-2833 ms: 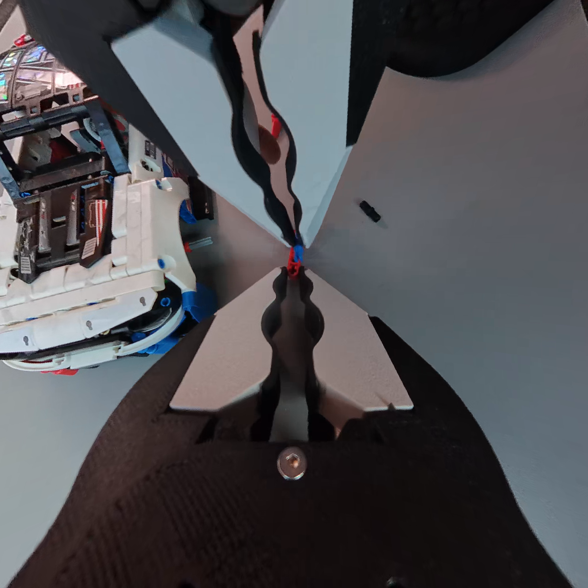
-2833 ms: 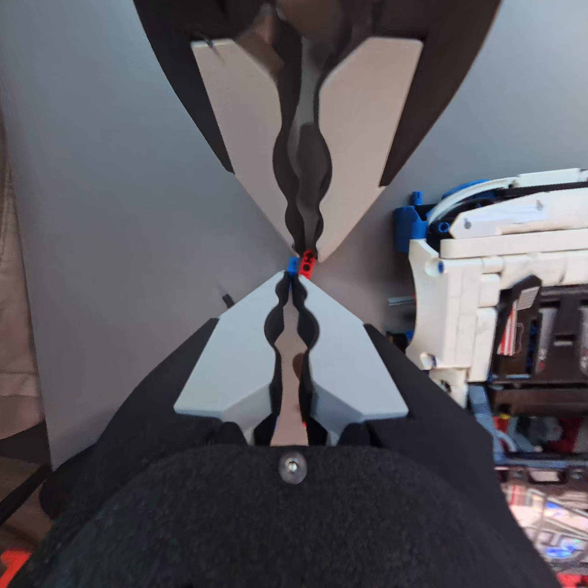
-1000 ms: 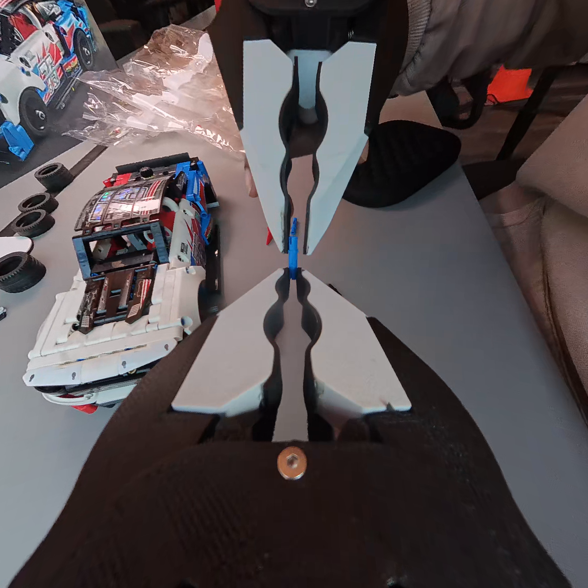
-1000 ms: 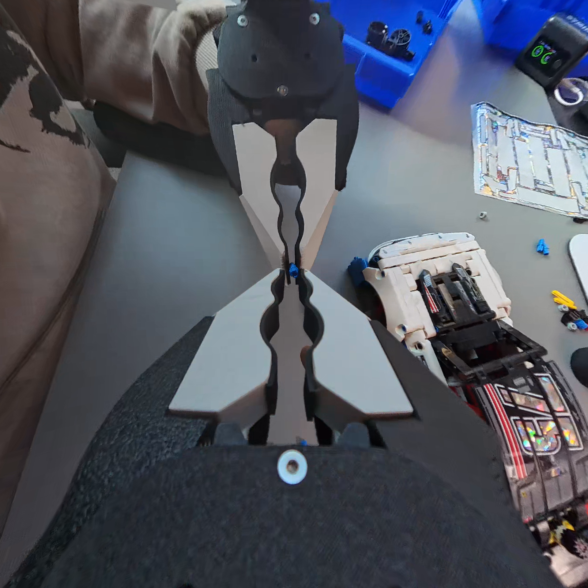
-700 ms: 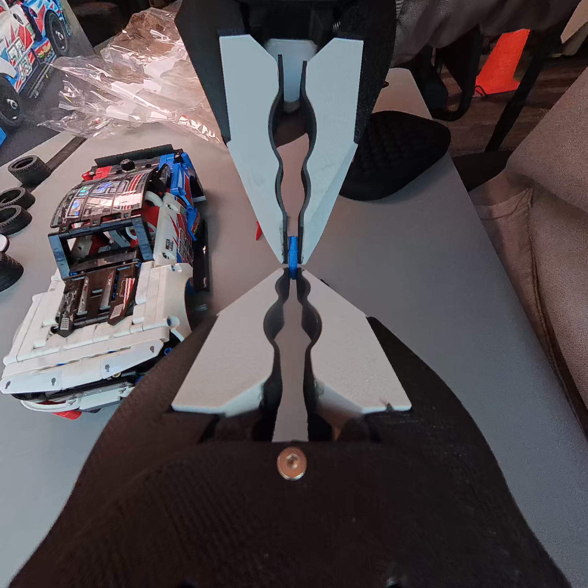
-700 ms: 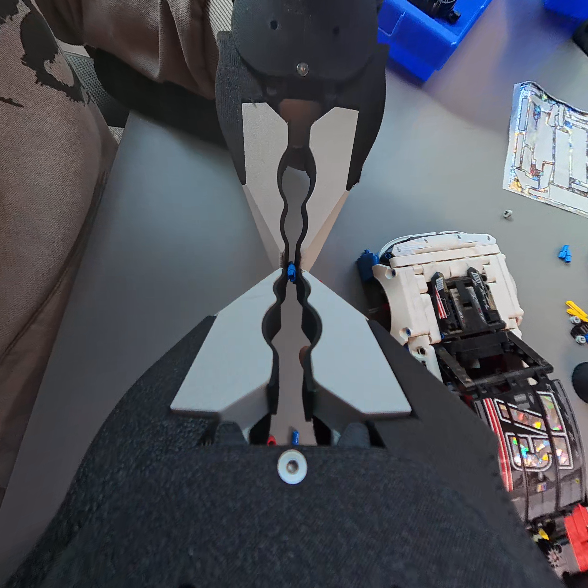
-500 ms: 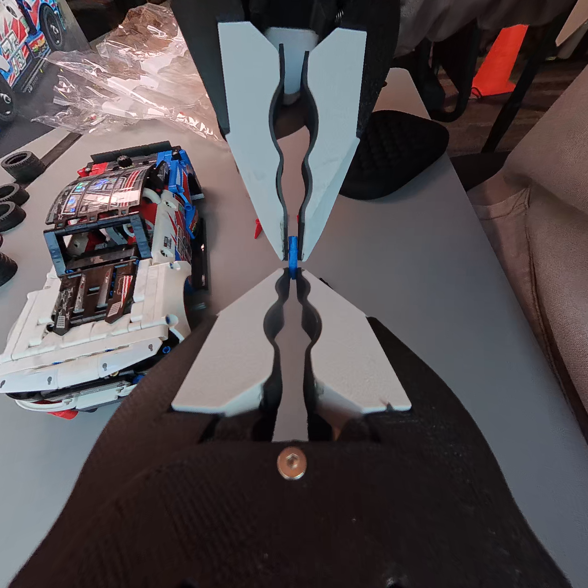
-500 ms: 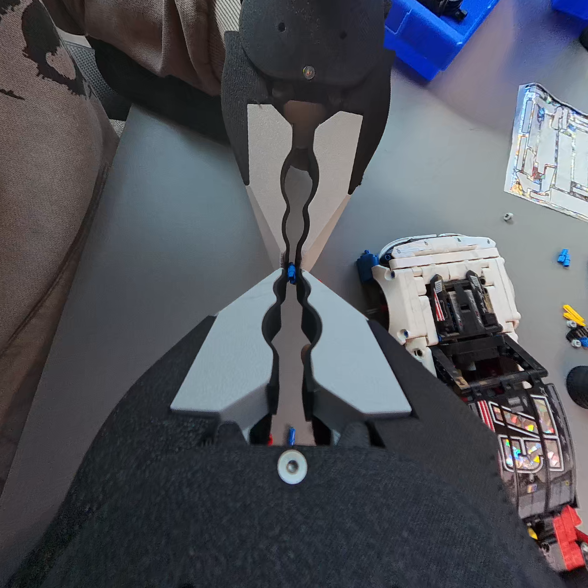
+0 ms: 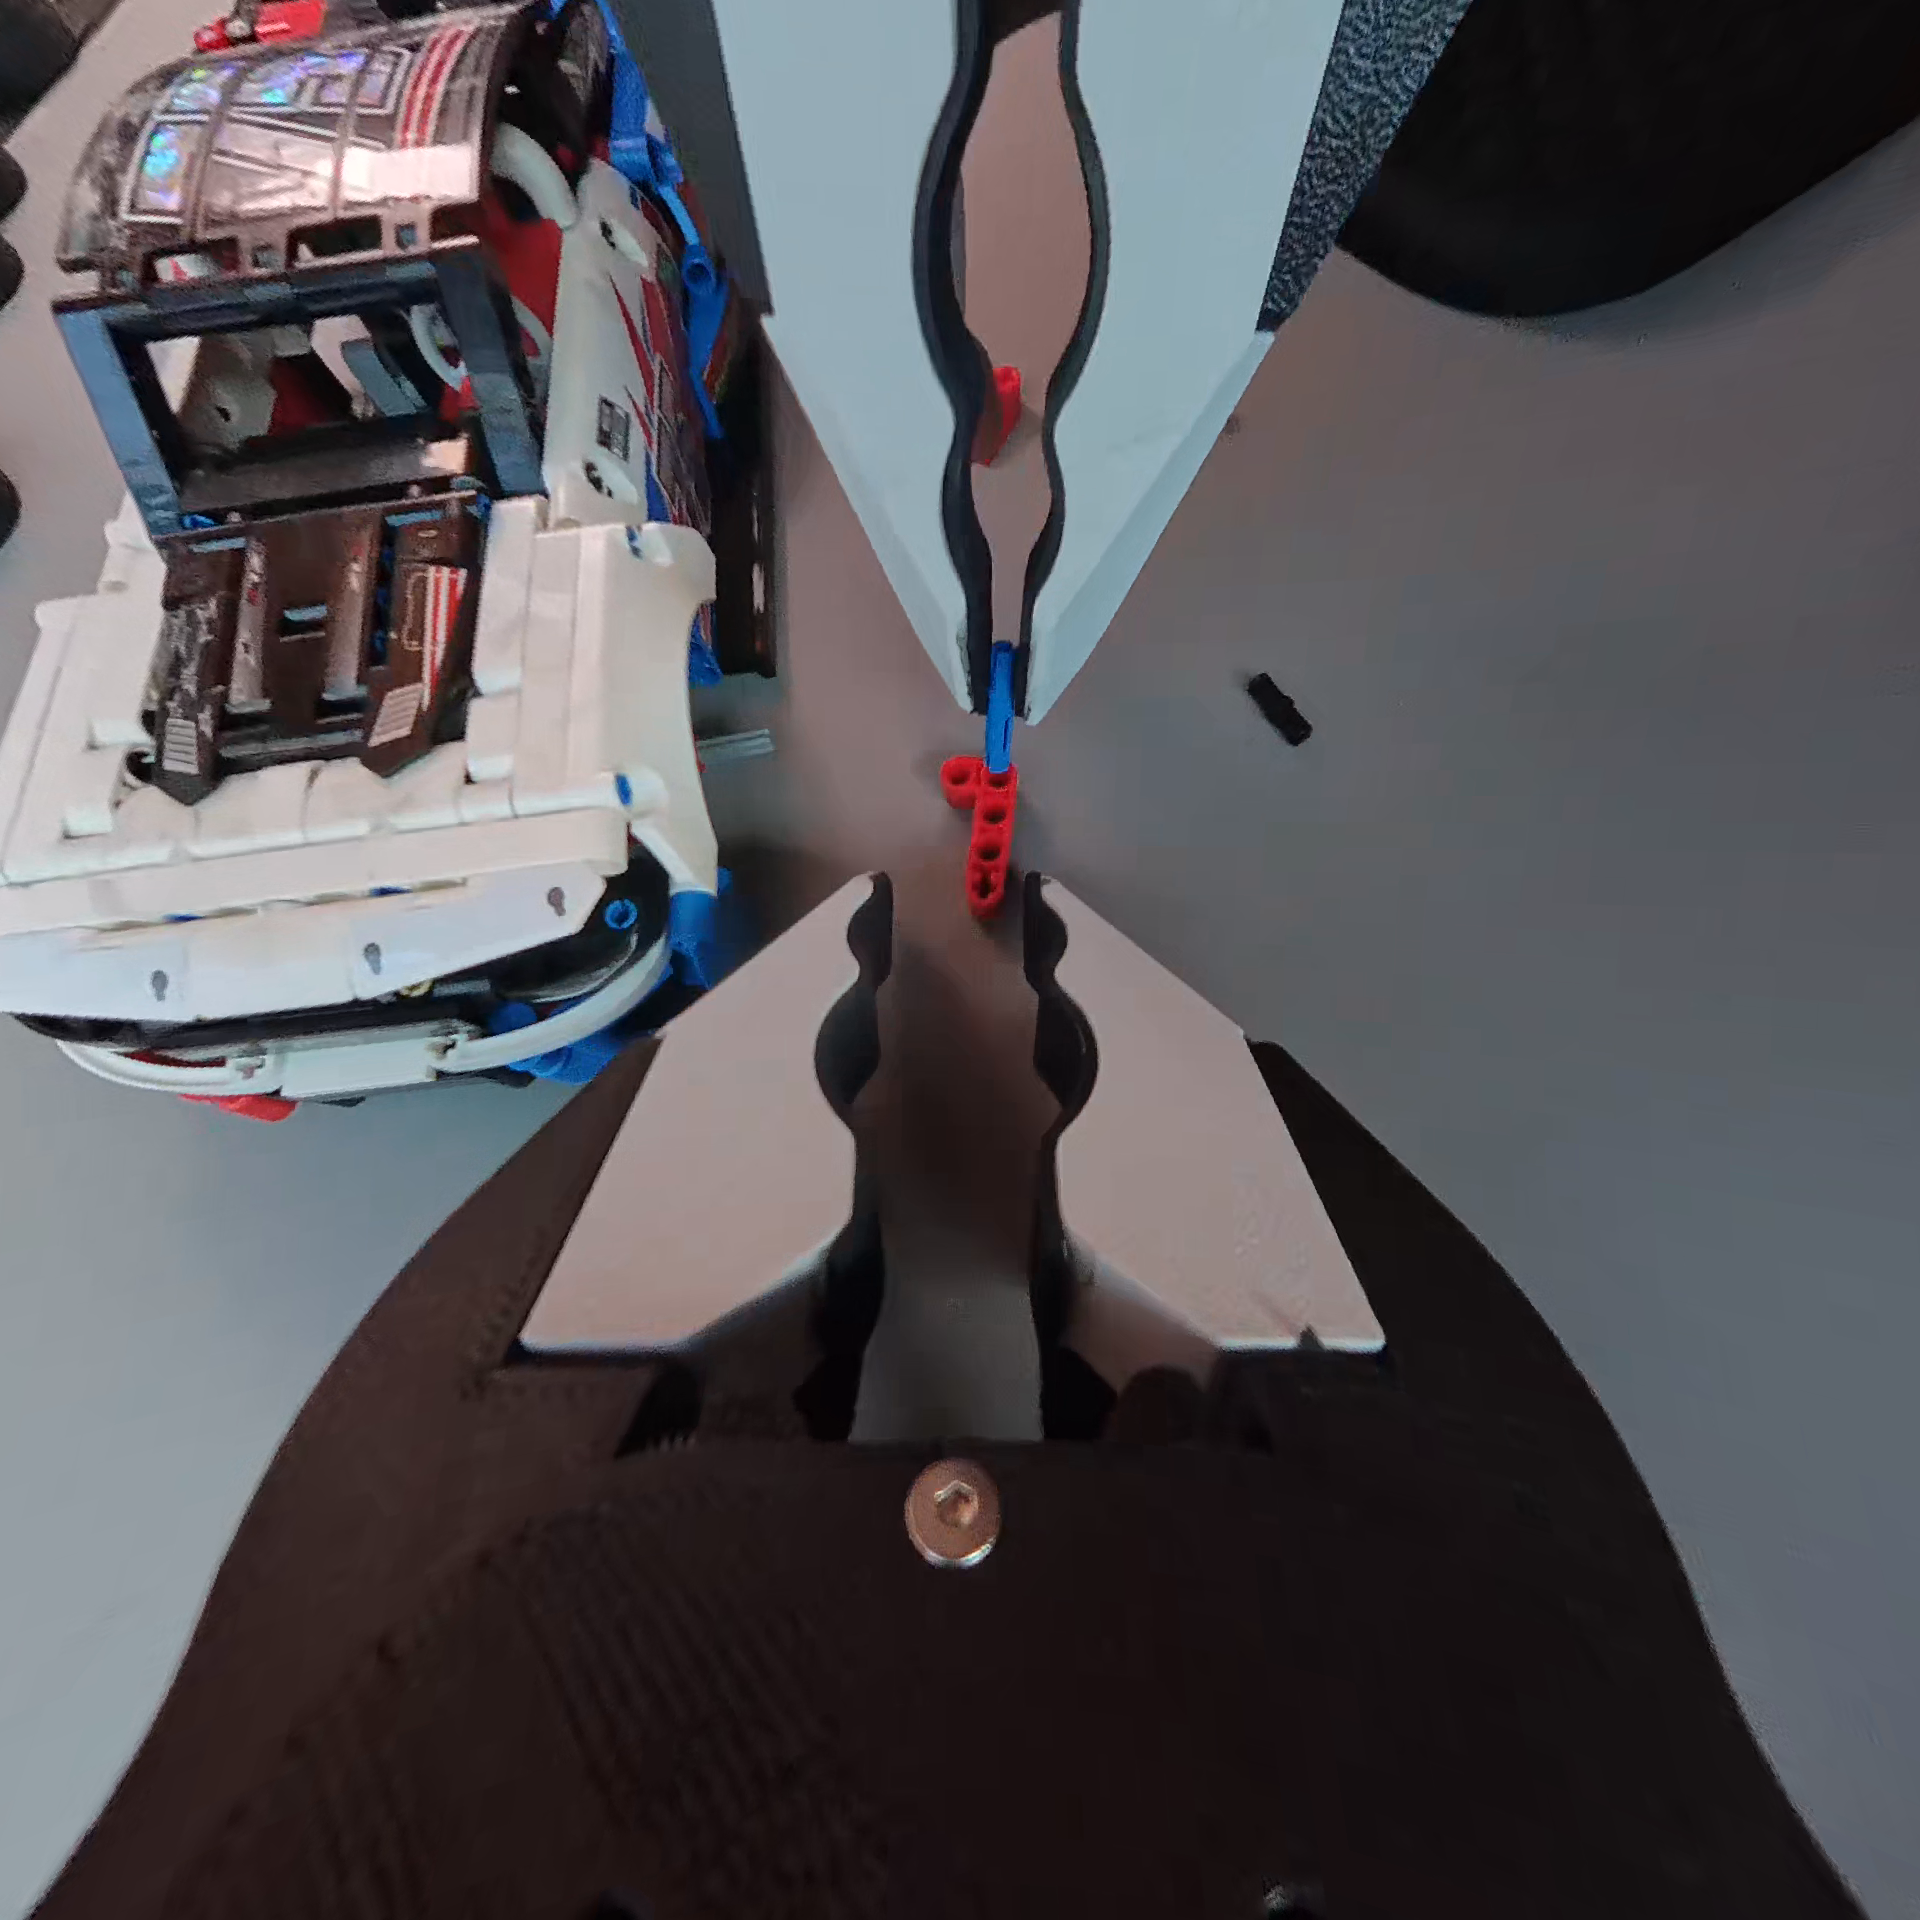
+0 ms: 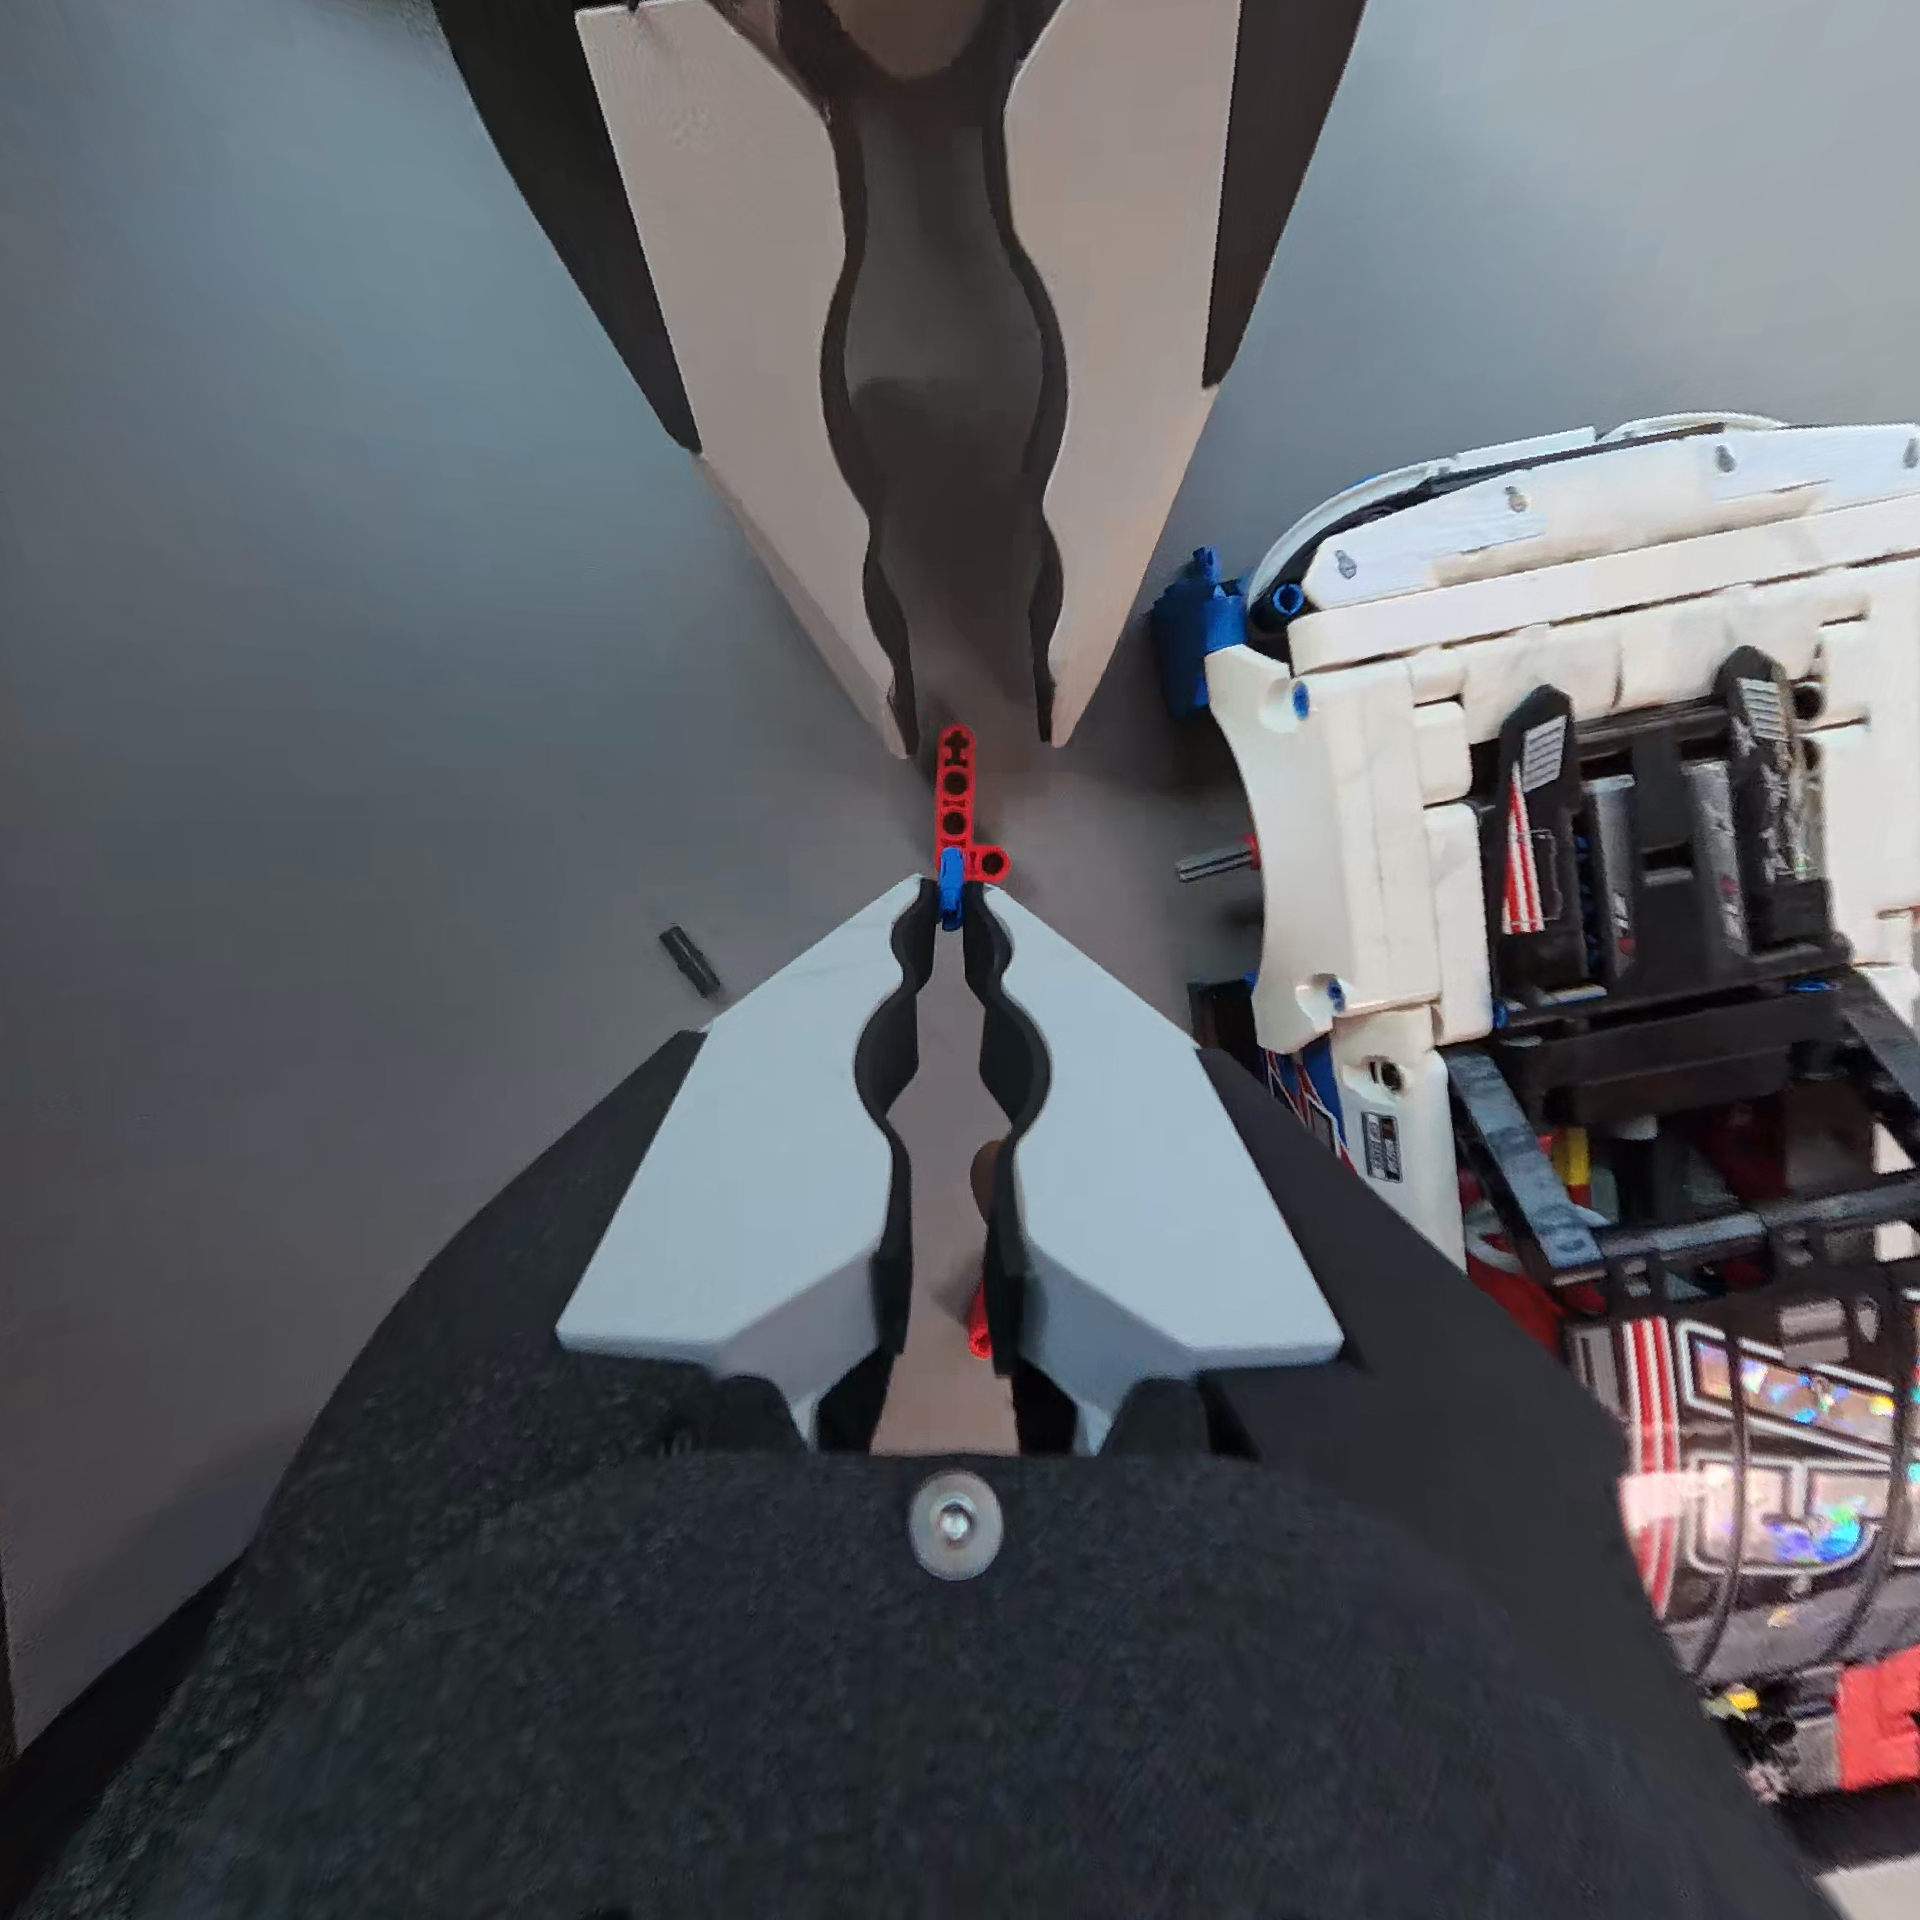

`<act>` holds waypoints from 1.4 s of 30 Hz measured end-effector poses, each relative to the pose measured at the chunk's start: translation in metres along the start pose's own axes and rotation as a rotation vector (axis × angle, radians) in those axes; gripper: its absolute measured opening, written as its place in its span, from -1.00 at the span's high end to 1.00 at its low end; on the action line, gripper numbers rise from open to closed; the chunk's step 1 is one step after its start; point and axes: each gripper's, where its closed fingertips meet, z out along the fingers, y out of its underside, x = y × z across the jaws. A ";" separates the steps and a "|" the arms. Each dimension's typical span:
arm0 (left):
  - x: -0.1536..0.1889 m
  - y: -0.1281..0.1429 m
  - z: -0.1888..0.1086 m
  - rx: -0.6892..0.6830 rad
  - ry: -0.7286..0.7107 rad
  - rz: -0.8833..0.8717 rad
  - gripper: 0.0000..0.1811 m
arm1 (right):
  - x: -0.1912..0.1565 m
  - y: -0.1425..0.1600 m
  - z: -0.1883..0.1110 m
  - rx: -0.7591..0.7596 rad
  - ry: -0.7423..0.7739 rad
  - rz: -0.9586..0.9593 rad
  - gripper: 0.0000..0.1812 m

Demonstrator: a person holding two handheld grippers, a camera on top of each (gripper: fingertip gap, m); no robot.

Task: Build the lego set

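Note:
A red L-shaped beam point(image 9: 982, 831) sits at the tip of a blue pin point(image 9: 1000, 696), at the beam's corner. My right gripper point(image 10: 948, 899) is shut on the blue pin point(image 10: 951, 883); in the left wrist view it point(image 9: 1000, 707) comes in from the top. My left gripper point(image 9: 954, 883) is open, and the beam's long arm points into the gap between its tips without being gripped. In the right wrist view the left gripper point(image 10: 977, 732) stands open just beyond the red beam point(image 10: 954, 805). I cannot tell whether the beam rests on the grey table point(image 9: 1558, 935).
The partly built white, black and blue lego car point(image 9: 343, 623) stands close beside the grippers, also in the right wrist view point(image 10: 1558, 831). A small black pin point(image 9: 1278, 709) lies on the table on the other side. A small red piece point(image 9: 1000, 405) lies behind the right fingers. Only a small space, under 4 cm, lies between the two pairs of fingers.
Both grippers have come down close to the table. My left gripper, shut half a second ago, is now open, and the red beam shows free at the blue pin.

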 end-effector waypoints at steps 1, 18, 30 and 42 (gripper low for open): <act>0.001 0.000 0.002 -0.010 0.000 0.007 0.75 | 0.000 0.001 0.002 -0.017 -0.006 -0.001 0.97; 0.007 -0.004 0.009 -0.017 0.006 0.068 0.94 | 0.000 -0.003 0.006 -0.140 -0.039 0.014 0.97; 0.007 -0.004 0.009 -0.019 -0.008 0.070 0.94 | 0.001 -0.002 0.006 -0.163 0.018 -0.020 0.98; 0.007 -0.004 0.009 -0.021 -0.022 0.040 0.94 | 0.001 -0.002 0.007 -0.163 -0.001 0.010 0.98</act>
